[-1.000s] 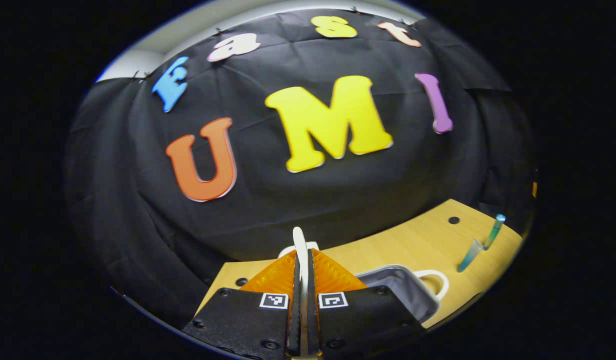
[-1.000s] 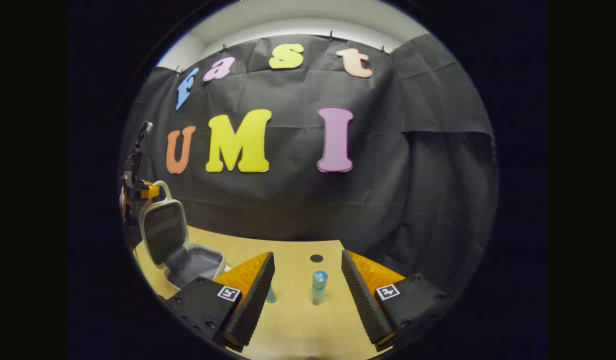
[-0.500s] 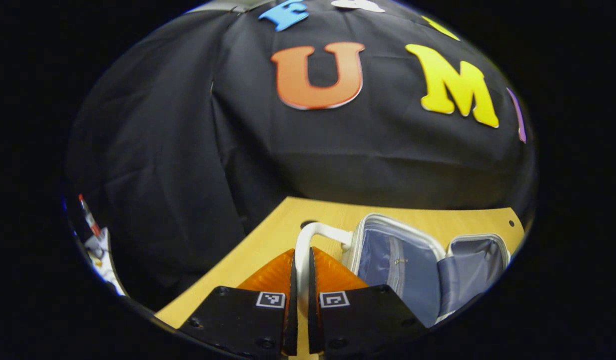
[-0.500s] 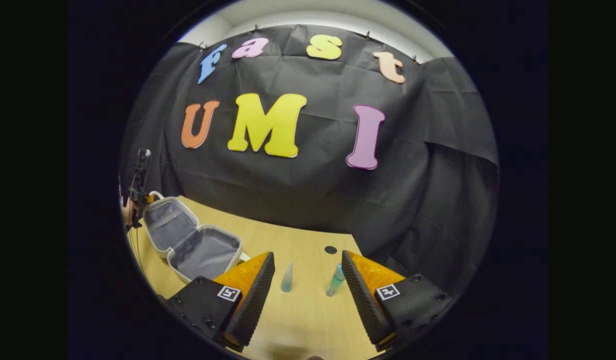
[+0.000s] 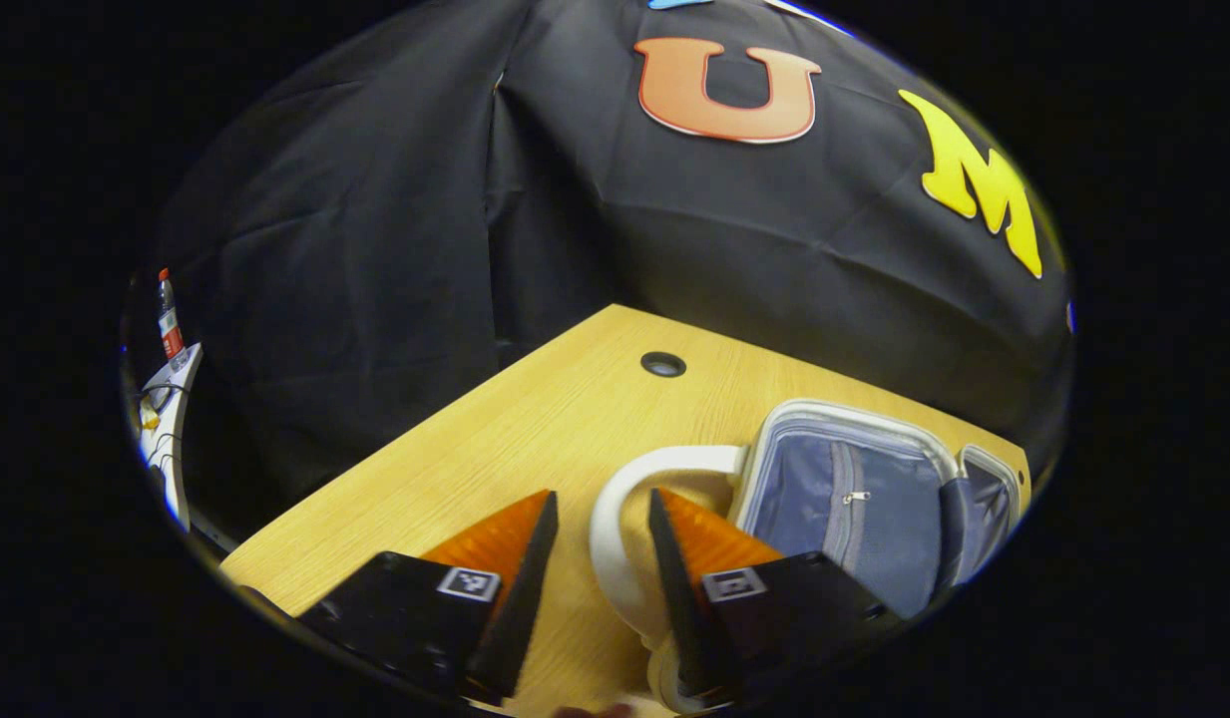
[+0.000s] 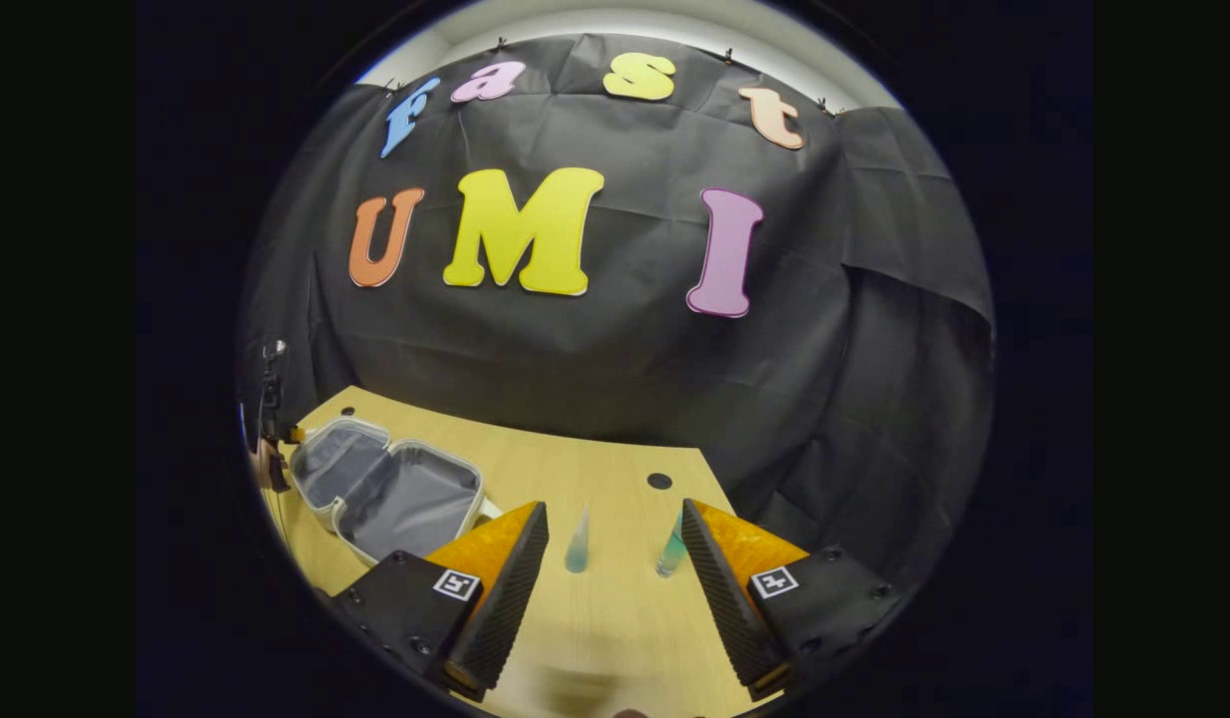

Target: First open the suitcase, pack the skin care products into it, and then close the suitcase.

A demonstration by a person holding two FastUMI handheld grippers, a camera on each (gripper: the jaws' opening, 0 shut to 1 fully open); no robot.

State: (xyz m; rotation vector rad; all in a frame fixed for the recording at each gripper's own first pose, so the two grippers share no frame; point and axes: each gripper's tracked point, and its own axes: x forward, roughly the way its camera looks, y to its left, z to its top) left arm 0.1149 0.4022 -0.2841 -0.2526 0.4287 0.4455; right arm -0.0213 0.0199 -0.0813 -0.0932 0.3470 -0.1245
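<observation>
Left gripper view: curved smooth handle [image 5: 624, 519], fabric-lined suitcase [image 5: 854, 499].

Wood-grain table [image 5: 495, 439]; suitcase [image 5: 854, 499] lined in matt cloth, smooth plastic handle [image 5: 624, 499]

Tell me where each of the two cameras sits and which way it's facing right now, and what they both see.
Left gripper view: rides the left gripper, looking down along its open fingers at the suitcase's white handle between them, the table corner behind.
Right gripper view: rides the right gripper, facing the booth wall across the table; two teal skin care tubes stand ahead of its open fingers.
Shared: the open suitcase and wooden table.
</observation>
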